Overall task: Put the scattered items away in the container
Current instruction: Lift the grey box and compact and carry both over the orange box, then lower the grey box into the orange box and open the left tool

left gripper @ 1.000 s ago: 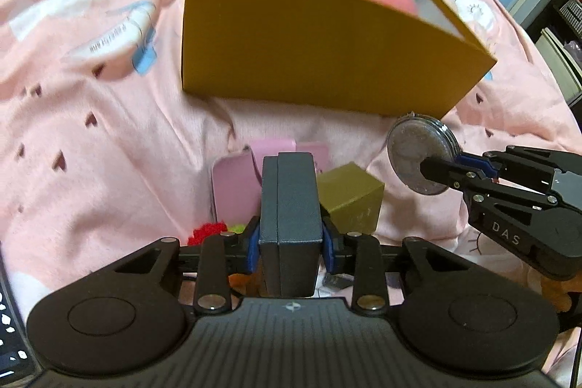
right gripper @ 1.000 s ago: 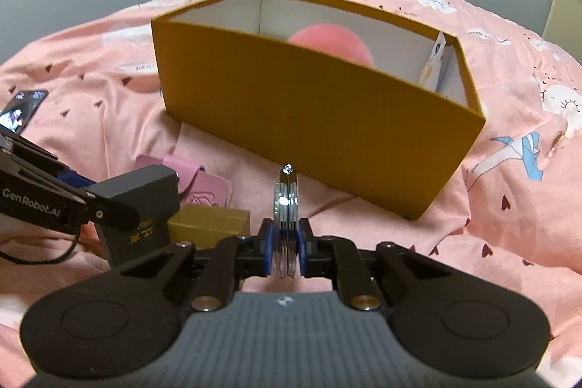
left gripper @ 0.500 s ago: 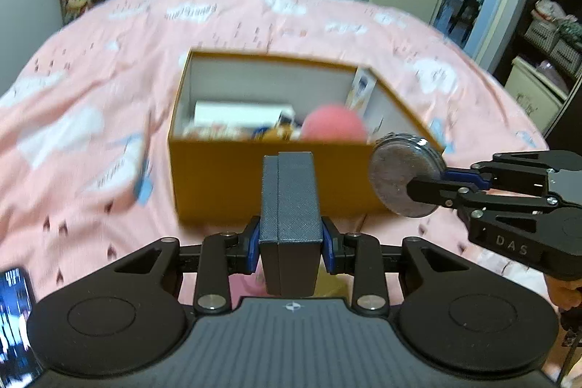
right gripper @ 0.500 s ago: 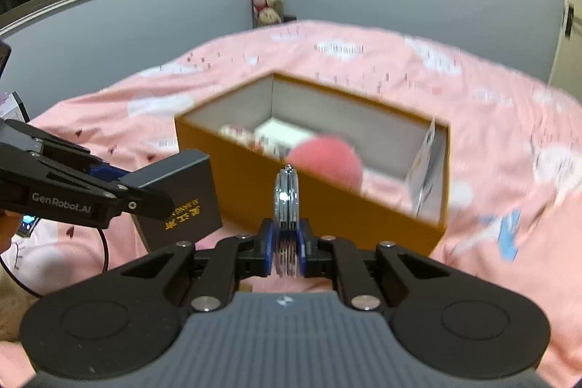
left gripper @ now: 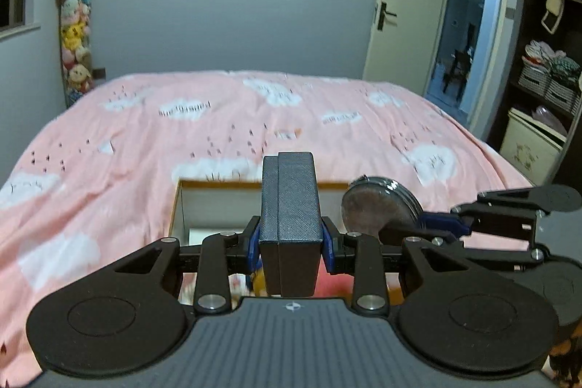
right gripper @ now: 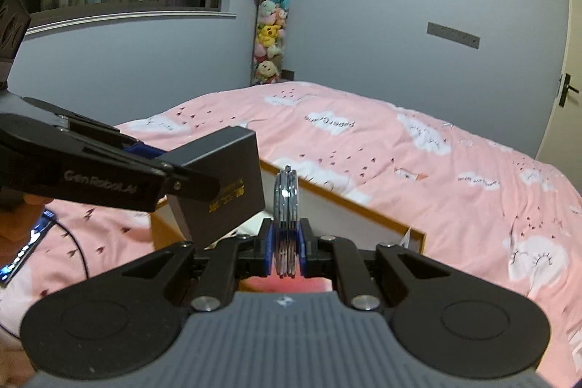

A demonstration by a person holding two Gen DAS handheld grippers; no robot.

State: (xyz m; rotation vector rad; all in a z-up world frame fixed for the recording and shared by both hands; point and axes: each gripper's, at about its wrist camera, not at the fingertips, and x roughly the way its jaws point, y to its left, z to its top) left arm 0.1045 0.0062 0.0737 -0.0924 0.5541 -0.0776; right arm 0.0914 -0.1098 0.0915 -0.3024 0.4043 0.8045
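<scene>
Two things are in my grip at once, one per claw, both held up over the open box (left gripper: 218, 186) on the pink bedspread (left gripper: 109, 140).

My left gripper (left gripper: 291, 242) is clamped on a dark grey case (left gripper: 291, 206), its blue pads pressing the two narrow sides low down. The case looks stiff, with a textured skin, so I judge it grips well and will not crush; it seems to be two halves meeting at a seam, and holding across that seam keeps them together. I guess it has some weight, so I want it set down, not dropped.

My right gripper (right gripper: 287, 250) is shut on a round silver tin (right gripper: 286, 206), seen edge-on, pinched across its flat faces near the lower rim. In the left view the tin (left gripper: 378, 206) sits just right of the case. Its metal looks smooth and slippery, and a grip this near the edge could let it swivel or slide out. I think it is light and hard.

Something pink and round shows in the box beneath both claws; what else lies inside I cannot tell.
</scene>
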